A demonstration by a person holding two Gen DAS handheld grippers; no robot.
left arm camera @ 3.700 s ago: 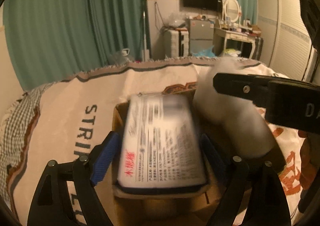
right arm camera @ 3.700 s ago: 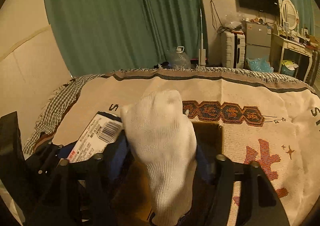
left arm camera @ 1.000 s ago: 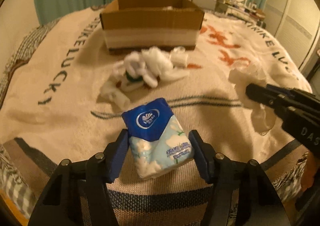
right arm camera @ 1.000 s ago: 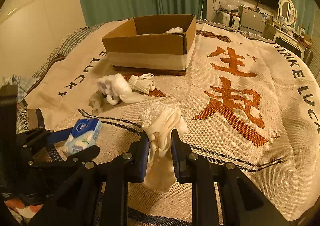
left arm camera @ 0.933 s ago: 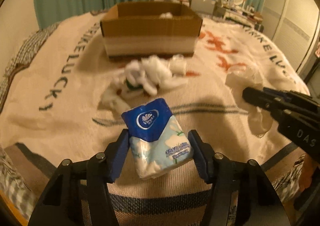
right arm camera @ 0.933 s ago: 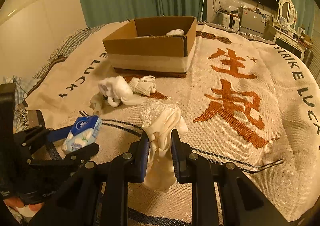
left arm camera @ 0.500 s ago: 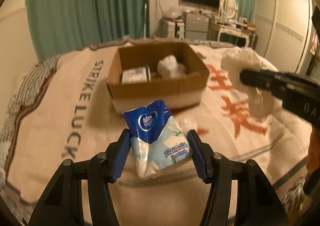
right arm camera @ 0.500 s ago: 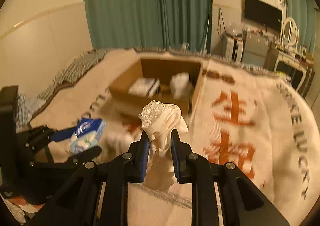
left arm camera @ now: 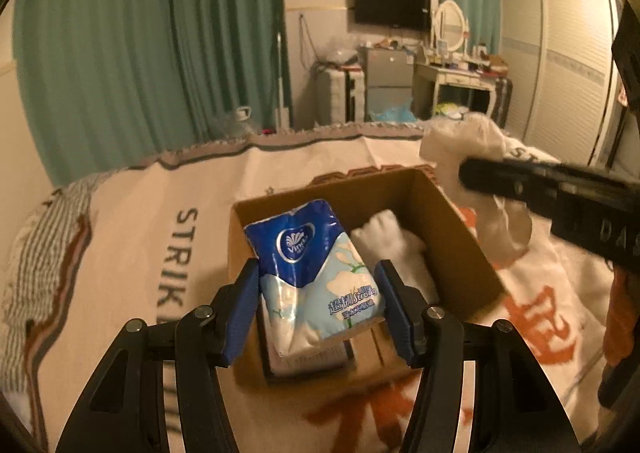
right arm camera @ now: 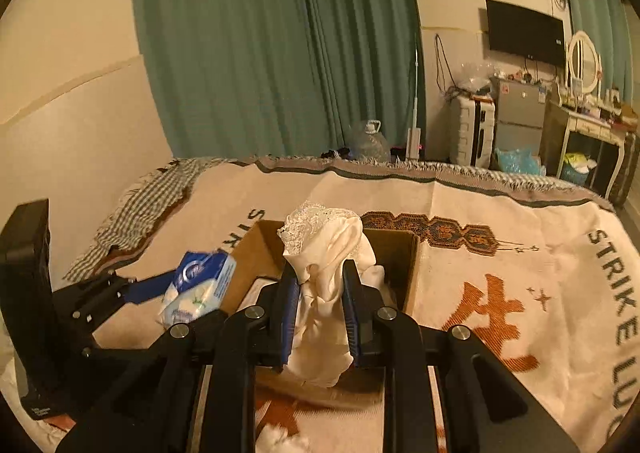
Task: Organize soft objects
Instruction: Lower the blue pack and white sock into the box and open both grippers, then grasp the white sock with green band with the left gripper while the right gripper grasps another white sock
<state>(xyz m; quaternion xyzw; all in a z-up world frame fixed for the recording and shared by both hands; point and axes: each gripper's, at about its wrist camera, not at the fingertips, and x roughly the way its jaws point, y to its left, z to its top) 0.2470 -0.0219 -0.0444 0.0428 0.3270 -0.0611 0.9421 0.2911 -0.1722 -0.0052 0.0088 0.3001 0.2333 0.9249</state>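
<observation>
My left gripper [left arm camera: 318, 293] is shut on a blue and white tissue pack [left arm camera: 312, 273], held in the air over the near left part of an open cardboard box [left arm camera: 460, 237]. Inside the box lie a white sock [left arm camera: 392, 245] and a flat white packet [left arm camera: 304, 361], mostly hidden by the pack. My right gripper [right arm camera: 320, 293] is shut on a cream cloth with a lace edge [right arm camera: 324, 253], hanging above the box [right arm camera: 404, 249]. In the left wrist view the right gripper [left arm camera: 476, 173] and cloth [left arm camera: 496, 221] hover over the box's right wall. The tissue pack [right arm camera: 200, 281] shows at the left of the right wrist view.
The box stands on a bed covered by a cream blanket [right arm camera: 520, 253] with orange characters and dark lettering. A white soft item [right arm camera: 280, 441] lies on the blanket near the bottom edge. Green curtains, a water jug [right arm camera: 370, 143], a desk and a wardrobe stand beyond the bed.
Both grippers have risen and moved forward from the near blanket to above the box, each still holding its item. The pile of white items has dropped out of view.
</observation>
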